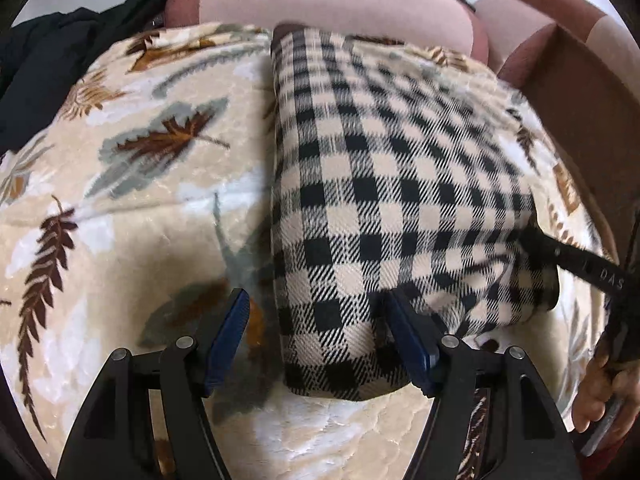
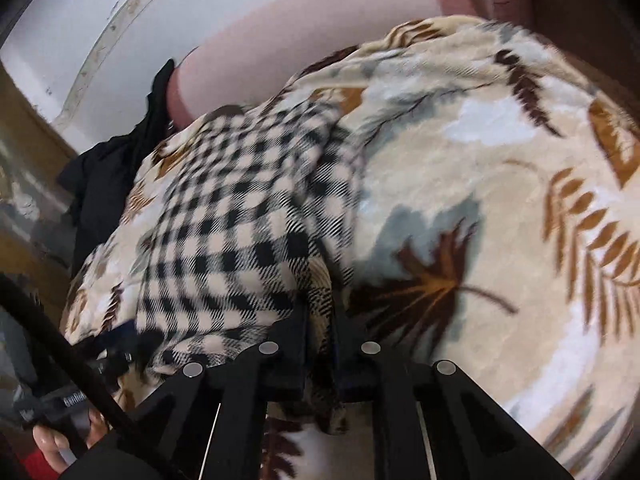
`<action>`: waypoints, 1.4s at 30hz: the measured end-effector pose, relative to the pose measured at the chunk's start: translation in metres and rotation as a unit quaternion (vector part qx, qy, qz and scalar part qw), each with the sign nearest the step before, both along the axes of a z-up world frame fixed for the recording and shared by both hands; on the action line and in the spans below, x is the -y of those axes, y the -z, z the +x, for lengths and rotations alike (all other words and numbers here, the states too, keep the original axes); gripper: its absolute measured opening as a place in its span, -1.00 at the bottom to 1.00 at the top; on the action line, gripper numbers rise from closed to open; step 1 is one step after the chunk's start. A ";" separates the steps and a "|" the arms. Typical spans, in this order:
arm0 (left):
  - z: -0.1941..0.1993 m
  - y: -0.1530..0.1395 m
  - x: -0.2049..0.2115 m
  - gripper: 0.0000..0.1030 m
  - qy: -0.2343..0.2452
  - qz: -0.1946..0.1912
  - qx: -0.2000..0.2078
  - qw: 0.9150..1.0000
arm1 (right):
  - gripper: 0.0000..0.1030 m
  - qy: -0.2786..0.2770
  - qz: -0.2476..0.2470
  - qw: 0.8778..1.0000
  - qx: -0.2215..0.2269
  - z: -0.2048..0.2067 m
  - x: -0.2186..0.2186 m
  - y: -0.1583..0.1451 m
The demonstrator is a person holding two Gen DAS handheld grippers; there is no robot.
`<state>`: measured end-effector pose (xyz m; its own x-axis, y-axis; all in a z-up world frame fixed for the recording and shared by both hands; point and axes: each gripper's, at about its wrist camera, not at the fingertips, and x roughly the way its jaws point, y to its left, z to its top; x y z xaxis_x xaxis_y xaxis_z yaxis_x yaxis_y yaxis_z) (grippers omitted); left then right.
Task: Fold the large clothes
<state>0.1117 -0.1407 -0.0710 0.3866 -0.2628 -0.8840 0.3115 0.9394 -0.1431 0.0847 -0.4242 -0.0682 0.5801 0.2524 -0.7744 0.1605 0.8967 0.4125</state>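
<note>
A black-and-beige checked garment lies folded into a long strip on a leaf-patterned blanket. My left gripper is open and straddles the garment's near end. Its left blue pad stands clear of the cloth's edge, and its right pad rests on top of the cloth. From the right, a black finger of the right gripper reaches into the garment's side edge. In the right wrist view the right gripper is shut, pinching a fold of the checked garment that hangs down between its fingers.
A pink bolster lies along the far side of the blanket. Dark clothing is heaped at the far left. A brown cardboard box stands at the right. A person's hand holds the right gripper's handle.
</note>
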 end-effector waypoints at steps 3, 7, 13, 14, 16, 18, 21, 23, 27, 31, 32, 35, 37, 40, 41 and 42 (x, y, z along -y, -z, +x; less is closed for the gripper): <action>0.000 0.010 0.002 0.35 -0.005 0.000 -0.023 1.000 | -0.82 -0.008 -0.022 0.999 -0.030 0.009 -0.006 0.018; -0.002 -0.003 -0.008 0.33 0.009 -0.021 -0.029 0.999 | -0.65 -0.006 -0.018 0.999 -0.048 0.008 -0.001 0.023; 0.013 -0.030 -0.038 0.33 -0.008 -0.062 -0.001 0.998 | -0.35 0.036 0.005 0.999 0.015 -0.005 0.030 -0.006; 0.020 -0.030 -0.042 0.33 -0.017 -0.066 -0.004 0.998 | -0.15 0.046 0.008 0.999 0.020 -0.004 0.032 -0.007; 0.034 -0.028 -0.046 0.33 -0.031 -0.077 -0.010 0.996 | 0.14 0.068 0.030 0.997 0.028 0.001 0.042 -0.005; 0.048 -0.025 -0.046 0.33 -0.036 -0.101 -0.021 0.994 | 0.22 0.078 0.064 0.994 0.032 0.014 0.050 0.003; 0.067 -0.019 -0.037 0.35 -0.017 -0.135 -0.041 0.990 | 0.41 0.072 0.095 0.992 0.028 0.038 0.048 0.015; 0.081 -0.014 -0.028 0.38 0.004 -0.154 -0.051 0.987 | 0.47 0.058 0.119 0.991 0.018 0.057 0.045 0.028; 0.099 0.000 -0.004 0.59 0.030 -0.173 -0.073 0.982 | 0.57 0.051 0.163 0.985 0.012 0.083 0.041 0.049; 0.101 0.007 0.007 0.46 0.036 -0.155 -0.075 0.984 | 0.31 0.024 0.139 0.990 0.012 0.107 0.023 0.045; 0.101 0.004 0.006 0.36 0.038 -0.150 -0.074 0.985 | -0.30 0.011 0.155 0.988 0.009 0.112 0.018 0.047; 0.104 -0.014 0.000 -0.04 0.042 -0.153 -0.068 0.985 | -0.47 0.004 0.137 0.990 0.024 0.120 0.000 0.033; 0.105 -0.029 -0.002 -0.10 0.040 -0.149 -0.048 0.987 | -0.52 -0.001 0.144 0.988 0.052 0.121 -0.009 0.016; 0.106 -0.045 -0.008 -0.10 0.037 -0.133 -0.017 0.990 | -0.54 -0.004 0.159 0.983 0.089 0.121 -0.013 -0.005; 0.107 -0.043 -0.009 -0.09 0.036 -0.128 -0.016 0.991 | -0.54 -0.003 0.158 0.983 0.093 0.121 -0.015 -0.007; 0.108 -0.040 -0.009 -0.04 0.034 -0.122 -0.019 0.992 | -0.53 0.002 0.148 0.985 0.088 0.122 -0.017 -0.007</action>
